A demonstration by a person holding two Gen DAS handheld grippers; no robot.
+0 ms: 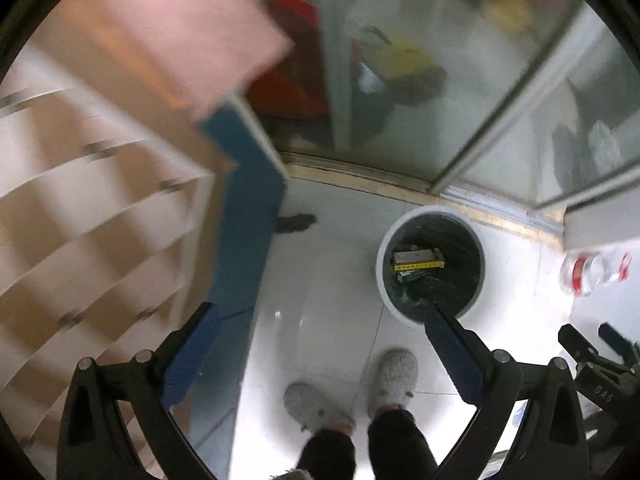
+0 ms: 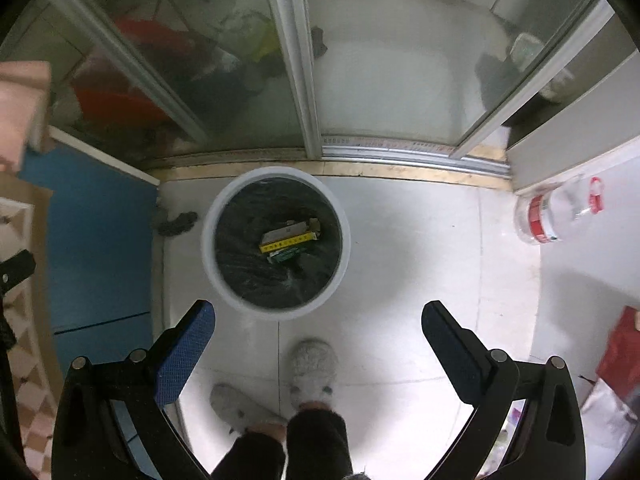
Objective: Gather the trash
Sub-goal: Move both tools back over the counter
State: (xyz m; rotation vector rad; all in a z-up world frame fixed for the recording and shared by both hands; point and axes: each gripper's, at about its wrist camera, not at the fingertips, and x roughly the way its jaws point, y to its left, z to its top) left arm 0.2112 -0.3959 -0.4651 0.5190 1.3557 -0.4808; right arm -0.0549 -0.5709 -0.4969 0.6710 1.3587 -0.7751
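Observation:
A white round trash bin (image 1: 383, 276) (image 2: 208, 240) with a dark liner stands on the white tiled floor. Inside lie flat boxes, one yellow (image 1: 418, 265) (image 2: 285, 242) and one green. My left gripper (image 1: 320, 320) is open and empty, high above the floor left of the bin. My right gripper (image 2: 318, 318) is open and empty, above the floor just in front of the bin. The right gripper's body also shows in the left wrist view (image 1: 600, 356) at the right edge.
A clear plastic bottle with a red label (image 1: 592, 272) (image 2: 556, 212) lies at the right. A blue panel (image 2: 96, 240) and a shelf unit (image 1: 80, 220) stand at the left. Sliding glass doors (image 2: 296, 60) close off the far side. The person's grey slippers (image 2: 314, 368) are below.

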